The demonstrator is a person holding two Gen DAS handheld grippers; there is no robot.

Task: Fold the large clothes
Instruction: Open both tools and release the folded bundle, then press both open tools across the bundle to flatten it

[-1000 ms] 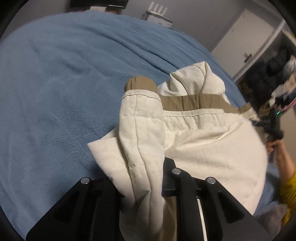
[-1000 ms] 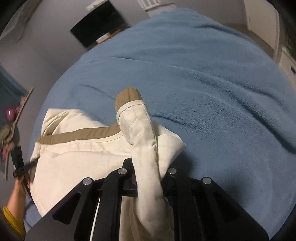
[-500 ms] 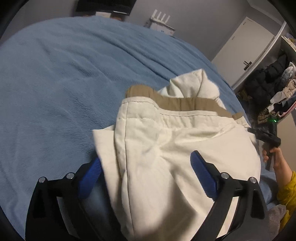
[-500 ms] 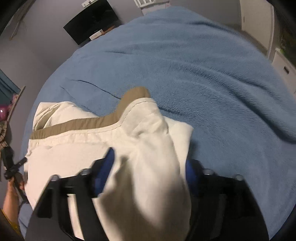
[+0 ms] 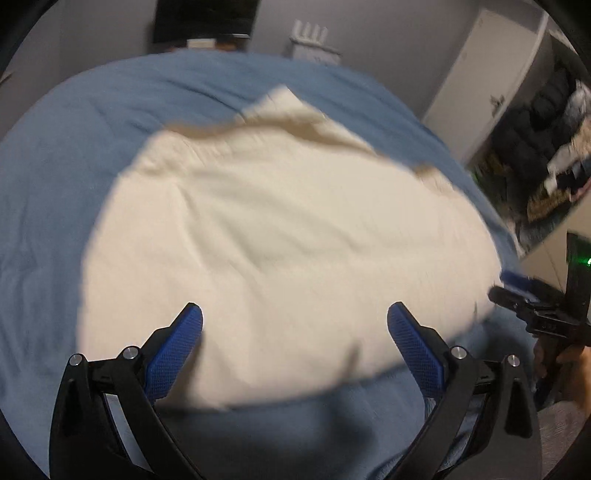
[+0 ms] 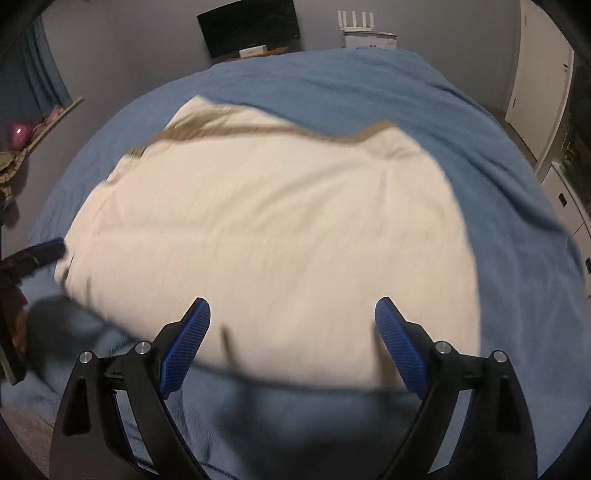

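A cream garment with a tan band along its far edge lies folded flat on the blue bed. It also shows in the right wrist view, where the bed spreads around it. My left gripper is open and empty above the garment's near edge. My right gripper is open and empty above the near edge too. The right gripper shows at the right of the left wrist view, and the left gripper at the left of the right wrist view. Both views are motion-blurred.
A dark TV and a white router stand by the far wall. A white door is at the right. An open wardrobe with hanging clothes is at the right of the left wrist view.
Both grippers were shut on the garment's folded edge a second ago. They opened, let it drop flat on the bed, and drew back toward me.
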